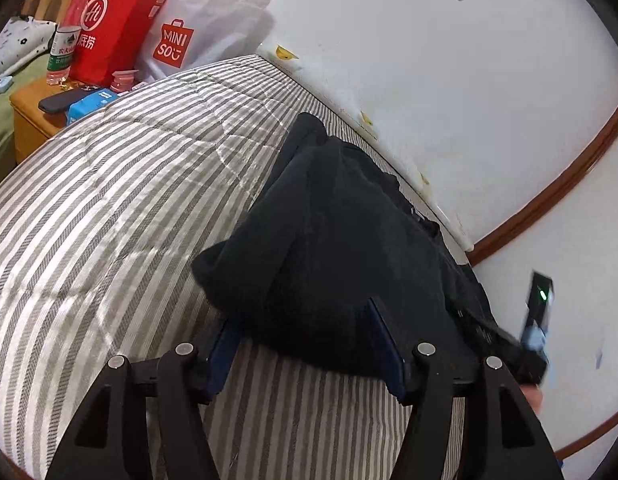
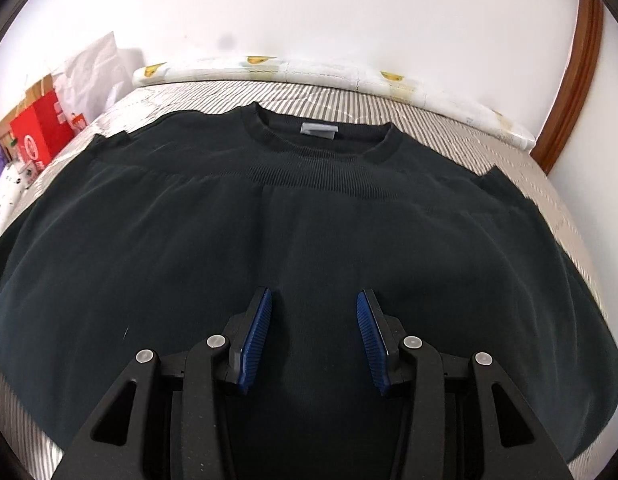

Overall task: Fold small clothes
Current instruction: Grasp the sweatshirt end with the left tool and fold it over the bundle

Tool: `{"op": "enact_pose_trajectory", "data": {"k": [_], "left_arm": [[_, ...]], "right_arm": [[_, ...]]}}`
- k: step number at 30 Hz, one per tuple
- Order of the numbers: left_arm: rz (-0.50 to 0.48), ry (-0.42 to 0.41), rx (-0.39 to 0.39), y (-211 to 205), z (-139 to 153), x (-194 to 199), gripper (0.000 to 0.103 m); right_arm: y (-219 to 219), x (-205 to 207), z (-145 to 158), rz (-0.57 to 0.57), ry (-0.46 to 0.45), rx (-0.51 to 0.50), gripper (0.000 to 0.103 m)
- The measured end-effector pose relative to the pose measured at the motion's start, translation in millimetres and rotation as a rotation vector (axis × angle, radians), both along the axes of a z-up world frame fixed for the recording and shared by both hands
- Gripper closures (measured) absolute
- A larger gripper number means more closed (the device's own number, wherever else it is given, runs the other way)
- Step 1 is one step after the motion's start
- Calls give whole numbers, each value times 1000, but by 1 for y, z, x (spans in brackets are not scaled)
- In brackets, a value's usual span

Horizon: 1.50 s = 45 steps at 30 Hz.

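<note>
A black knit sweater point(image 2: 309, 232) lies spread flat on the striped bed point(image 2: 509, 148), its round collar and grey neck label point(image 2: 319, 130) at the far side. My right gripper point(image 2: 314, 300) hovers over the sweater's lower middle, jaws open and empty. In the left wrist view the sweater's left part point(image 1: 341, 240) is bunched into a raised heap. My left gripper point(image 1: 301, 320) has its blue pads wide apart around the near edge of that heap, with cloth draped between them. The other gripper's body point(image 1: 537, 320) shows at the right, blurred.
A wooden nightstand point(image 1: 27, 120) at the bed's far left holds a red bag point(image 1: 109, 20), a white Miniso bag point(image 1: 205, 28), a water bottle point(image 1: 63, 52), a phone and a blue pack. A white wall with brown trim point(image 1: 569, 184) borders the bed. A patterned pillow point(image 2: 309, 68) lies against the wall.
</note>
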<state>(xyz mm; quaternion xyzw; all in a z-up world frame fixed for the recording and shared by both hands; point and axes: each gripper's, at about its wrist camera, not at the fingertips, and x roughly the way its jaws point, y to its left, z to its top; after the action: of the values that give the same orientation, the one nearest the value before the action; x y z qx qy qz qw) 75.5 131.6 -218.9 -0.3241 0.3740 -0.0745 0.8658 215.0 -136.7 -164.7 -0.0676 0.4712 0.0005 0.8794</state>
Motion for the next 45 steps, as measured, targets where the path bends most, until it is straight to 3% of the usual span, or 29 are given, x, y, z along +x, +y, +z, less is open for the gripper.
{"op": "enact_pose_trajectory", "data": {"k": [3,5,13,20,24,32,36,41,45], "left_arm": [[13,13,36,-6,3,8,47],[36,27,70,-7,4,12,60],[97,58,72,-5,11,18,86],[92,-16,210,-35,57,17,89],[69,-53,255,-53,81,22,89],[-49,-161,342,-128,133,41,91],[-155,-216,387,-188,152,49,91],[-302,-238,403,-262,150,57,91],[-419,-196,388,-317,123,64,91]], "right_arm": [[0,-20,2,32,6,-1,59],[1,-32,5,59,-4,-26,59],[1,-86,11,99,-29,-18,59],[-10,-119,15,179,-3,52,59],[-29,-139,27,235,-36,110,59],[-100,-147,50,117,-117,170,59],[-143,-150,54,26,-131,206,59],[-183,-161,55,-56,-153,238,59],[-207,-171,54,-112,-150,260,59]]}}
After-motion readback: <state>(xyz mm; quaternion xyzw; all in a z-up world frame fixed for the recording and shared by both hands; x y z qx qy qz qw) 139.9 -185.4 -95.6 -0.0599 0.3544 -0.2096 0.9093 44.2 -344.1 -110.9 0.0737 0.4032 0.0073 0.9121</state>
